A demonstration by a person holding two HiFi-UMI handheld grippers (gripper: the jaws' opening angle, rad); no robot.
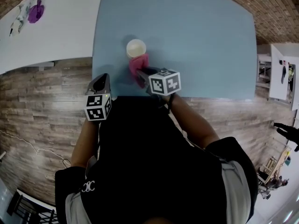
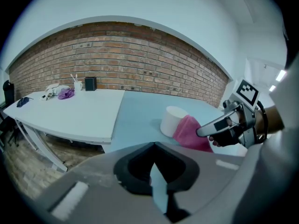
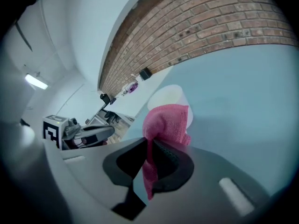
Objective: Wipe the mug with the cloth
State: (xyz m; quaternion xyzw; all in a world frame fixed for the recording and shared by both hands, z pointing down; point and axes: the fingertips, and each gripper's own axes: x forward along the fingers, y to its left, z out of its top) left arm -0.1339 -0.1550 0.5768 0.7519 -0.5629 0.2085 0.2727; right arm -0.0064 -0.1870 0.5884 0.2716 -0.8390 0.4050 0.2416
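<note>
Both forearms reach forward, each carrying a grey two-jaw gripper.
The left gripper has its jaws together, empty; the right gripper pinches a pink woven cloth.

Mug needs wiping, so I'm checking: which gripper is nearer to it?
Right. The right gripper, shut on the cloth, holds it against the mug; the left gripper sits back, left of the mug, at the table edge.
</note>
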